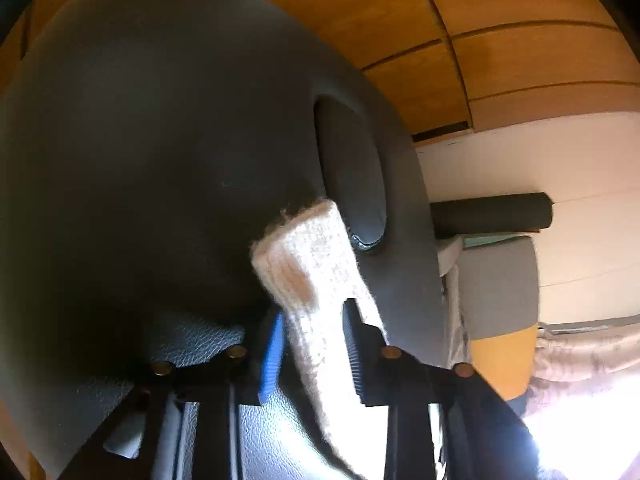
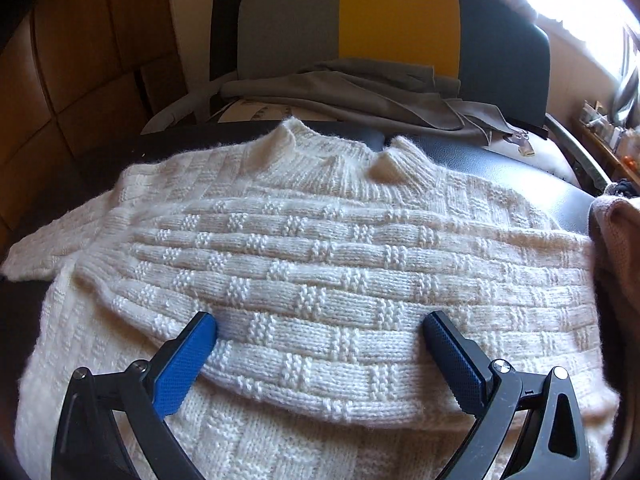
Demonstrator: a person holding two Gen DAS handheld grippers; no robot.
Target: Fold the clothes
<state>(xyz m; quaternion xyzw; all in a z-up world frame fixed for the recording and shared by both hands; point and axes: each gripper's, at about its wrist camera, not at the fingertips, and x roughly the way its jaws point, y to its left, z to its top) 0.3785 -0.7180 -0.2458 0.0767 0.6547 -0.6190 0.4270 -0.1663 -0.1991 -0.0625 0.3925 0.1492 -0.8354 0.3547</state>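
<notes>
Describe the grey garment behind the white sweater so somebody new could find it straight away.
Start at the chair back with grey, yellow and dark blue panels. Right below it, beyond the white knitted sweater, lies the grey garment. It is smooth, thin and crumpled, unlike the thick, textured white knit.

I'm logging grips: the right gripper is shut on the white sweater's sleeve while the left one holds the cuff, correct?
Not quite. The right wrist view shows the right gripper open, jaws apart over the white sweater. The left gripper does hold the cuff.
</notes>
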